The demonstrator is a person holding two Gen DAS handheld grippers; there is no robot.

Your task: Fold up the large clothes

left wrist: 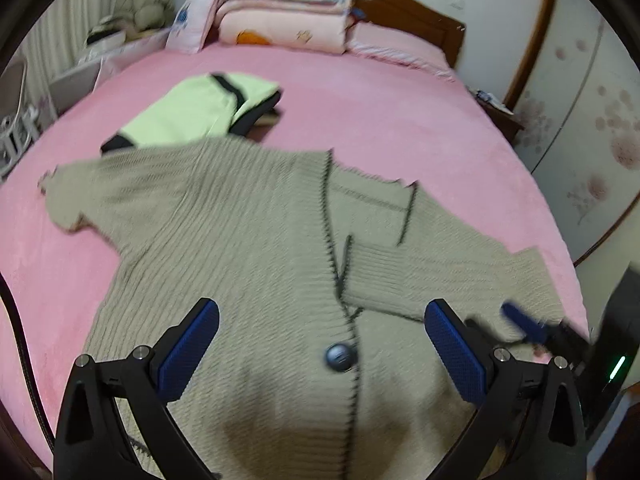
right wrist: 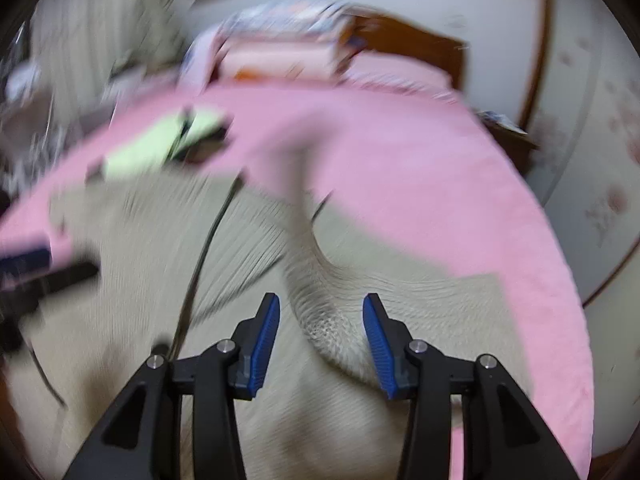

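Note:
A beige ribbed knit cardigan (left wrist: 248, 240) with dark trim and a dark button (left wrist: 340, 356) lies spread on the pink bed (left wrist: 360, 120). Its right sleeve (left wrist: 440, 272) is folded in across the front. My left gripper (left wrist: 320, 320) is open wide above the button, empty. My right gripper (right wrist: 320, 312) is open above a raised ridge of the cardigan (right wrist: 332, 320), which lies between the blue pads (right wrist: 266, 340) without contact that I can tell. The right wrist view is blurred. The right gripper also shows at the right edge of the left wrist view (left wrist: 532, 328).
A folded light-green garment with black trim (left wrist: 192, 112) lies beyond the cardigan. Folded quilts and pillows (left wrist: 288, 12) are stacked at the wooden headboard (left wrist: 416, 24). A wardrobe (left wrist: 592, 120) stands on the right, furniture and a radiator on the left.

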